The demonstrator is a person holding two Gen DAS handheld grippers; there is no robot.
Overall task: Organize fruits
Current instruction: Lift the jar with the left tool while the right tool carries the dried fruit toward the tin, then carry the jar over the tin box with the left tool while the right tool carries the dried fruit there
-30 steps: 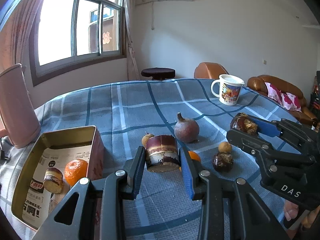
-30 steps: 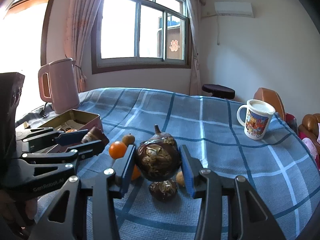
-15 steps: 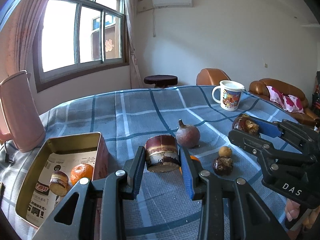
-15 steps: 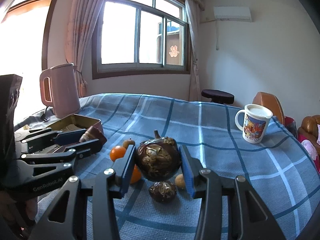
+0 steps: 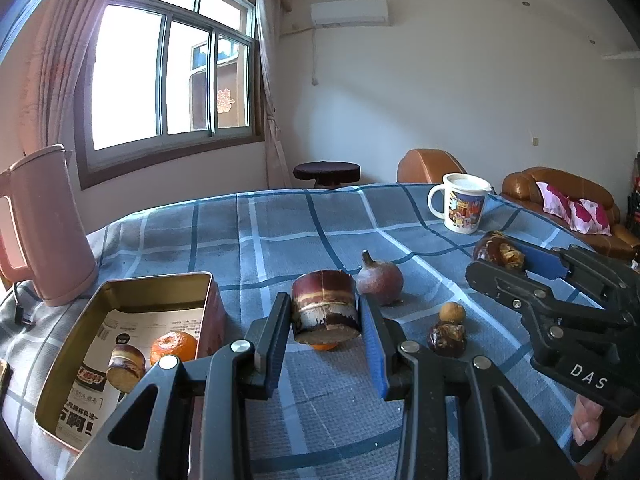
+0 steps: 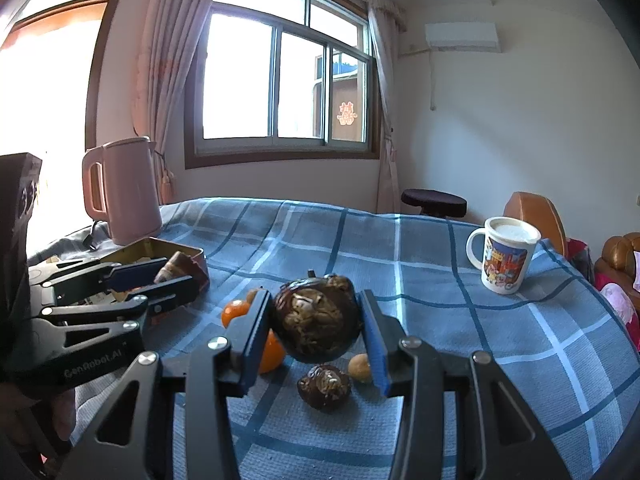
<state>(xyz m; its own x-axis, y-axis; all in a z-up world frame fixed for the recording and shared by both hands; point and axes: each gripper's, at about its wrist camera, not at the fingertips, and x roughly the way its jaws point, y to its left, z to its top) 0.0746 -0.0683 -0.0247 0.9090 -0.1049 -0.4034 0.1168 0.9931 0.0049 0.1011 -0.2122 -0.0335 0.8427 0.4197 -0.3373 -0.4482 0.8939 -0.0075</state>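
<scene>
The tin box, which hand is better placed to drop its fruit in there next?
Left. The left tongs, holding the sugarcane piece, sit beside the tin box; the right tongs, holding a dark round fruit, are farther away.

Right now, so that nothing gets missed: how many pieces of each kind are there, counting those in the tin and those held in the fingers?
Oranges: 3
Dark wrinkled fruits: 2
Brown banded cylinders: 2
Reddish stemmed fruit: 1
Small tan ball: 1
Small brown fruit, half hidden: 1
Total: 10
</scene>
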